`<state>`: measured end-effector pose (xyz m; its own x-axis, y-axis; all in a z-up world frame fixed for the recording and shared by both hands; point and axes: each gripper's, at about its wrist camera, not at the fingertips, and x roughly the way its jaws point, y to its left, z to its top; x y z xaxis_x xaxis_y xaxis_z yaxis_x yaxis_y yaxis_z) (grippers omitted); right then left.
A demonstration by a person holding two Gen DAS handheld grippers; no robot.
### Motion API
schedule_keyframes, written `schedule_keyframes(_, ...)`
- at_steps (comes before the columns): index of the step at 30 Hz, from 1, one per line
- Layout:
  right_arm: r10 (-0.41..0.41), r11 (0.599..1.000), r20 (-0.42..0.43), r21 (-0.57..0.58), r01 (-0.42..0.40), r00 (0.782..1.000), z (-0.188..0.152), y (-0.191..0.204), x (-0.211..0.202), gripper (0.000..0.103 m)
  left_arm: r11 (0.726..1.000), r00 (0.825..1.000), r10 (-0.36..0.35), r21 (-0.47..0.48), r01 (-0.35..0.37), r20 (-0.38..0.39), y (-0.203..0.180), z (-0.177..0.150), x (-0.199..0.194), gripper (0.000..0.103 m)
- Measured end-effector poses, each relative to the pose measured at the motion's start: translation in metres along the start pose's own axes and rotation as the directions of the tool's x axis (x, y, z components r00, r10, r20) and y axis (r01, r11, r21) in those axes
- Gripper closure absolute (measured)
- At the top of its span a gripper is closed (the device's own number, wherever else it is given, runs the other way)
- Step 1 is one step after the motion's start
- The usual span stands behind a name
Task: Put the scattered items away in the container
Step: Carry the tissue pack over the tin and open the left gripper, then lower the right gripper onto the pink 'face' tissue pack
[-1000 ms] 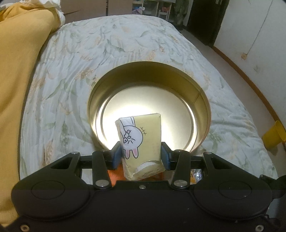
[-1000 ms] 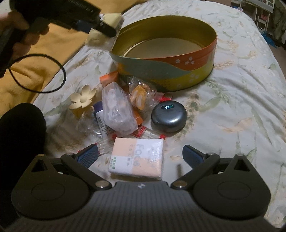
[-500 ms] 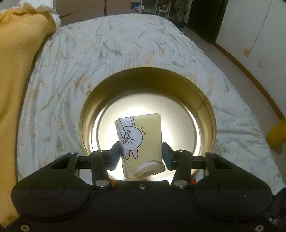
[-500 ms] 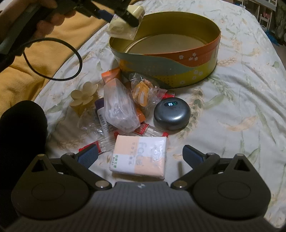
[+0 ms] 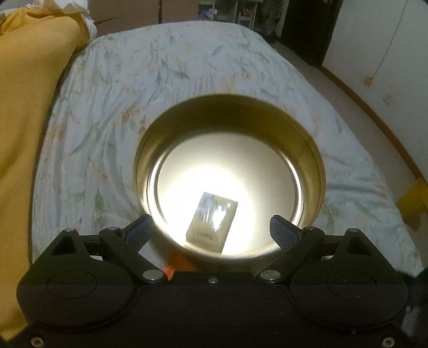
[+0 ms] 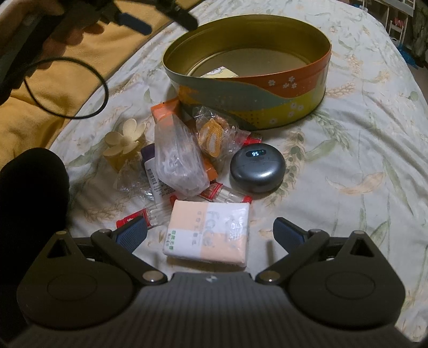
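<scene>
My left gripper (image 5: pixel 211 231) is open and empty above the near rim of the round gold tin (image 5: pixel 311 150). The yellow tissue pack (image 5: pixel 212 223) lies on the tin's floor; it also shows in the right wrist view (image 6: pixel 220 72) inside the tin (image 6: pixel 267 91). My right gripper (image 6: pixel 210 231) is open, low over the bed, its fingers either side of an orange-and-white tissue pack (image 6: pixel 207 234). The left gripper (image 6: pixel 157 14) shows at the top left of that view.
In front of the tin lie a grey earbud case (image 6: pixel 255 167), a clear bag of small white items (image 6: pixel 178 158), an orange wrapped snack (image 6: pixel 214 133), a cream flower clip (image 6: pixel 124 139), red-ended packets (image 6: pixel 226 194) and a white tube (image 6: pixel 155 178). A yellow blanket (image 5: pixel 18 133) lies left.
My left gripper moved forward over the tin, opened and let go of the yellow tissue pack, which now lies in the tin. The right gripper stayed open over the orange-and-white pack.
</scene>
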<state>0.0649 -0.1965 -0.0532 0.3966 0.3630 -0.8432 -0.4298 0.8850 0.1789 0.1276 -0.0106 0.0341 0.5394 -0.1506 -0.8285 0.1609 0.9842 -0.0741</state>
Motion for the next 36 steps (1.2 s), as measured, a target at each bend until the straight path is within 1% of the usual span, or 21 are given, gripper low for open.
schedule_keyframes(10, 0.000, 1.000, 0.003, 0.005, 0.000, 1.000, 0.000, -0.001, -0.001, 0.000, 0.999, 0.998, -0.021, 0.047, 0.024, -0.062, 0.003, -0.050, -0.003, 0.009)
schedule_keyframes(20, -0.006, 1.000, 0.000, 0.013, 0.006, 1.000, 0.000, -0.001, 0.000, 0.000, 0.999, 0.992, -0.034, 0.036, 0.039, -0.119, 0.015, -0.090, -0.002, 0.009)
schedule_keyframes(23, -0.006, 1.000, 0.000, 0.020, 0.006, 1.000, -0.001, -0.001, 0.000, 0.000, 0.998, 0.990, -0.038, 0.042, 0.044, -0.138, 0.016, -0.099, 0.000, 0.009)
schedule_keyframes(30, -0.004, 1.000, -0.003, 0.025, 0.004, 1.000, -0.001, -0.002, -0.001, 0.000, 0.995, 0.985, -0.037, 0.088, 0.052, -0.171, 0.016, -0.118, 0.005, 0.009)
schedule_keyframes(36, -0.004, 1.000, -0.005, 0.026, 0.004, 1.000, 0.000, -0.002, 0.000, 0.000, 0.996, 0.984, -0.057, 0.058, 0.067, -0.169, 0.019, -0.124, 0.006, 0.009)
